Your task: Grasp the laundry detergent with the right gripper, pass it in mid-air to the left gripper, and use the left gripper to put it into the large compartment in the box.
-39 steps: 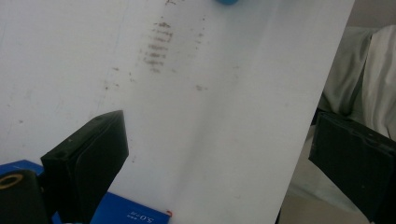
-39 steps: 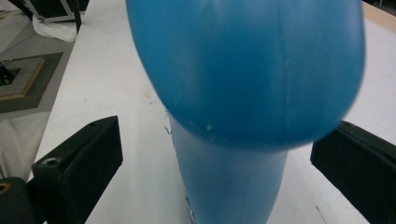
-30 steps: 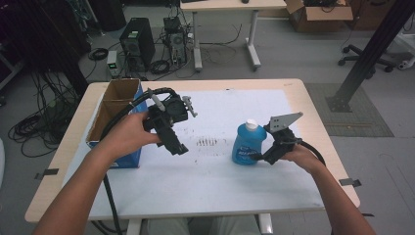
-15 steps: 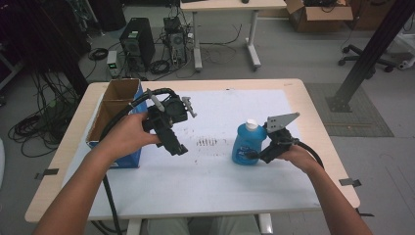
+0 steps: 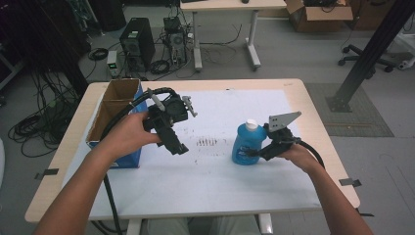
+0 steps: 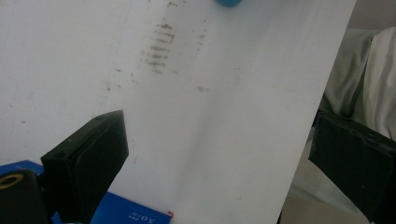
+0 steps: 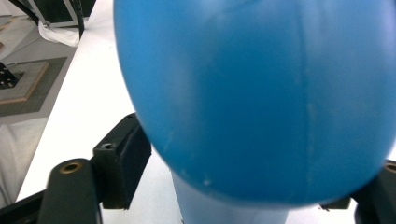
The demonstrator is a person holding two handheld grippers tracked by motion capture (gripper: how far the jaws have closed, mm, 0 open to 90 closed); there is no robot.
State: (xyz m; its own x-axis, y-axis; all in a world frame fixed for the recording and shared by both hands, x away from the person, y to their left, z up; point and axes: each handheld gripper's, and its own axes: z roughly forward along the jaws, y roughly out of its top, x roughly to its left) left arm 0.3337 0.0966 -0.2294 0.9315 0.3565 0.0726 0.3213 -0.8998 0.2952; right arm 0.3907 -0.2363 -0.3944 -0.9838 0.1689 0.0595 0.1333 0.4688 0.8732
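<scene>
A blue bottle [image 5: 243, 144] with a white cap stands upright on the white table [image 5: 220, 186], right of centre. My right gripper [image 5: 255, 152] reaches it from the right, open, one jaw on each side of the bottle. In the right gripper view the bottle [image 7: 252, 93] looms close, and the left pad [image 7: 123, 163] sits just beside its wall. My left gripper [image 5: 177, 146] hangs open above the table's left half with nothing held. Its own view looks down past wide-spread jaws [image 6: 219, 154] at the table.
An open cardboard box [image 5: 117, 105] with blue sides stands at the table's left edge, and its blue corner [image 6: 130, 212] shows below the left jaw. Brown smudges [image 5: 208, 142] mark the table's middle. A computer tower [image 5: 137, 44] and cables lie on the floor beyond.
Almost nothing has moved. The bottle and the right gripper have shifted very slightly left, and the left gripper holds its place.
</scene>
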